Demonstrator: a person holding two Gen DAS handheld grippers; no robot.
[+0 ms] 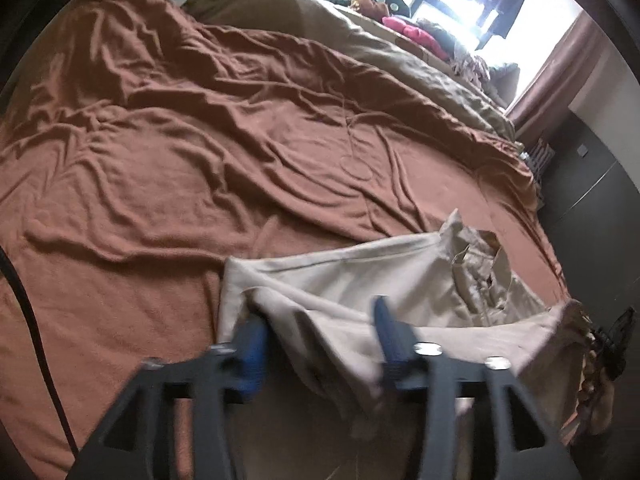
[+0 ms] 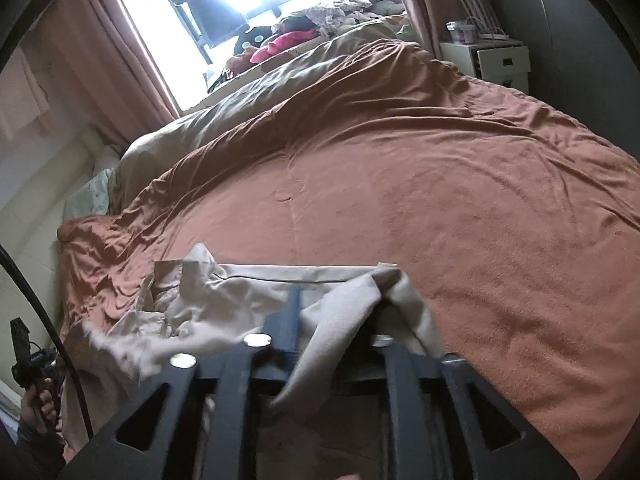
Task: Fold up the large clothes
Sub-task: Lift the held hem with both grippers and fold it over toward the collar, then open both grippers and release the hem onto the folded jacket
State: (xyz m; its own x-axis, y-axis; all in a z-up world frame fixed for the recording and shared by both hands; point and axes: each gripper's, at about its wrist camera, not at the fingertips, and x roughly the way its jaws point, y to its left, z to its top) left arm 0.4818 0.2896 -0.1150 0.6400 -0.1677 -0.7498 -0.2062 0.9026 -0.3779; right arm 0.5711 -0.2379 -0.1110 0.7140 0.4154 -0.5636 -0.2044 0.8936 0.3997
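— Any writing you can read here?
— None. The drawer unit [image 2: 494, 62], far beyond the right fingers, has small dark tags on its fronts, but they are too small to make out.
— And on the cloth between the fingers?
— No label shows.

Wide open stretch of rust blanket [image 1: 248, 152] ahead, wrinkled but bare, passable; blocked at the far edge by a bunched olive duvet [image 2: 224, 116] and heaped clothes [image 2: 296, 36] under the window; hemmed near the bed's corner by a white nightstand [image 2: 496, 60]; crossed by a black cable [image 2: 44, 320] beside the beige garment [image 1: 360, 276].
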